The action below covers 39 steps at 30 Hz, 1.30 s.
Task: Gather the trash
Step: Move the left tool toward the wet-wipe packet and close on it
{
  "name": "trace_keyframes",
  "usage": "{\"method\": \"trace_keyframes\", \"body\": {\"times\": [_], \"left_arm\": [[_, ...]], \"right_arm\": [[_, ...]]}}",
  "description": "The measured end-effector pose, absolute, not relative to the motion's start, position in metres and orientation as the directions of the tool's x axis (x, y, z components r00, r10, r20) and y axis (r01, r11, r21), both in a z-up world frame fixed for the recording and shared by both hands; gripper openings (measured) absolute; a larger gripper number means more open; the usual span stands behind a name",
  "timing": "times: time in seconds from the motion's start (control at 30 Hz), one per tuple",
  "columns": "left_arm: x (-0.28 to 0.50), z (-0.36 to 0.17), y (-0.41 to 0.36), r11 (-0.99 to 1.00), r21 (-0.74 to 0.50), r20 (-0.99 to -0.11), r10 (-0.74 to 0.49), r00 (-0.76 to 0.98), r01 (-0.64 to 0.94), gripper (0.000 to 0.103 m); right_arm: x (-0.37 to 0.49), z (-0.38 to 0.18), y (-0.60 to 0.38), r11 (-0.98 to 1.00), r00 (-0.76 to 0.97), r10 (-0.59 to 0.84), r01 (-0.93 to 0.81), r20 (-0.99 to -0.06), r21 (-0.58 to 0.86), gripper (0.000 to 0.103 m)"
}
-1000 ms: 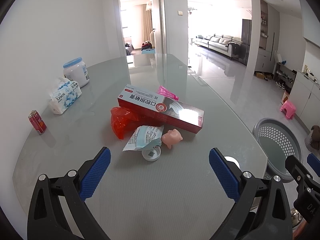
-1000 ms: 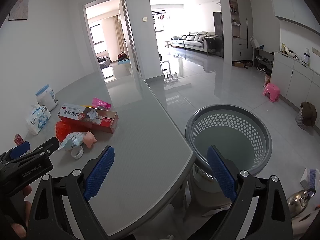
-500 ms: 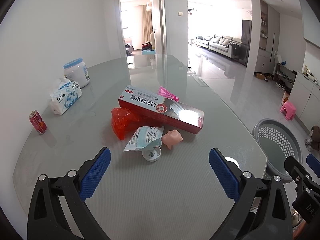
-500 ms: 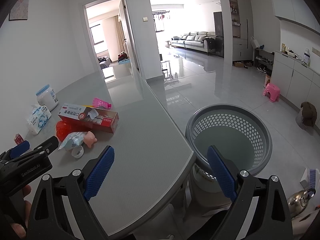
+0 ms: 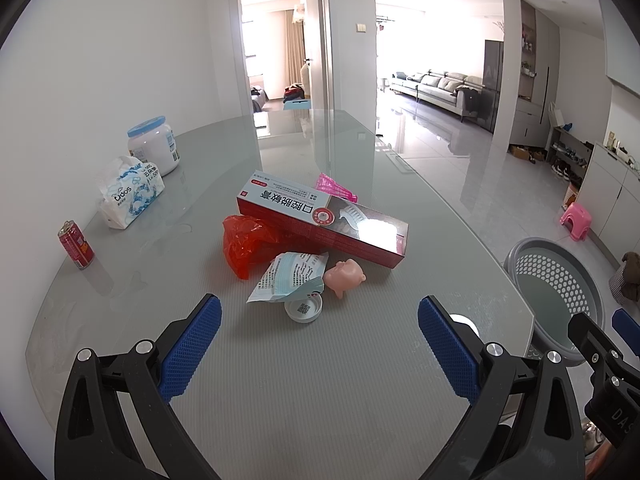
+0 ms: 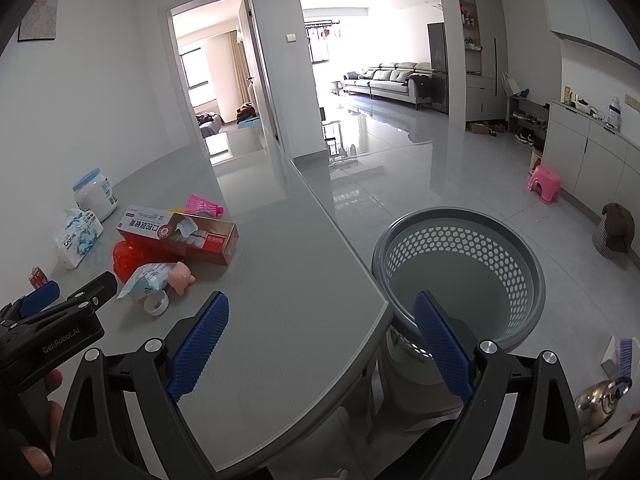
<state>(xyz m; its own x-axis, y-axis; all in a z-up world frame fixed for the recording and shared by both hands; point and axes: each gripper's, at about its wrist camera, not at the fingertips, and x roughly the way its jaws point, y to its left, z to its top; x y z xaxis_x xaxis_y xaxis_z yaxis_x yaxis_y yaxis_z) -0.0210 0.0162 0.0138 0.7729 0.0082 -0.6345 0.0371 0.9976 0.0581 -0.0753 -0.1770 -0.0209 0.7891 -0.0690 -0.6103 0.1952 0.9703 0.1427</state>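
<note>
A pile of trash lies mid-table: a red toothpaste box (image 5: 322,218) (image 6: 176,234), a crumpled red plastic bag (image 5: 250,246), a light-blue wrapper (image 5: 290,278), a pink pig toy (image 5: 344,278), a white cap (image 5: 304,310) and a pink shuttlecock (image 5: 334,188). A grey perforated basket (image 6: 460,272) (image 5: 554,292) stands on the floor off the table's right end. My left gripper (image 5: 318,340) is open and empty, just short of the pile. My right gripper (image 6: 320,338) is open and empty over the table's right edge, beside the basket.
A red can (image 5: 76,244), a tissue pack (image 5: 130,192) and a blue-lidded white jar (image 5: 152,144) stand along the table's left side by the wall. A pink stool (image 6: 544,182) and a kettle (image 6: 600,398) are on the floor.
Both views shifted only slightly; the left gripper drifted a little, and both grippers stay open.
</note>
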Motion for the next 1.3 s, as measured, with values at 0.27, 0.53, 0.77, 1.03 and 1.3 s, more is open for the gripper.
{"method": "trace_keyframes", "body": {"times": [0.27, 0.53, 0.77, 1.03, 1.3], "left_arm": [[-0.020, 0.013, 0.025, 0.999, 0.050, -0.637, 0.022, 0.770, 0.012, 0.097], [-0.012, 0.005, 0.067, 0.993, 0.068, -0.639, 0.116, 0.760, -0.095, 0.097], [0.001, -0.006, 0.103, 0.984, 0.072, -0.660, 0.169, 0.732, -0.163, 0.097], [0.013, -0.025, 0.107, 0.992, 0.027, -0.701, 0.107, 0.705, -0.124, 0.097], [0.052, -0.041, 0.084, 0.998, -0.021, -0.745, 0.018, 0.667, -0.051, 0.097]], "right_arm": [[-0.075, -0.024, -0.177, 0.971, 0.790, -0.050, 0.181, -0.611, 0.154, 0.090], [-0.067, -0.034, -0.169, 0.977, 0.784, 0.022, 0.113, -0.620, 0.178, 0.090], [-0.044, -0.052, -0.143, 0.981, 0.753, 0.118, 0.010, -0.647, 0.192, 0.090], [-0.016, -0.061, -0.121, 0.985, 0.732, 0.141, -0.040, -0.667, 0.166, 0.090], [0.000, -0.073, -0.129, 0.987, 0.713, 0.114, -0.001, -0.691, 0.162, 0.090]]}}
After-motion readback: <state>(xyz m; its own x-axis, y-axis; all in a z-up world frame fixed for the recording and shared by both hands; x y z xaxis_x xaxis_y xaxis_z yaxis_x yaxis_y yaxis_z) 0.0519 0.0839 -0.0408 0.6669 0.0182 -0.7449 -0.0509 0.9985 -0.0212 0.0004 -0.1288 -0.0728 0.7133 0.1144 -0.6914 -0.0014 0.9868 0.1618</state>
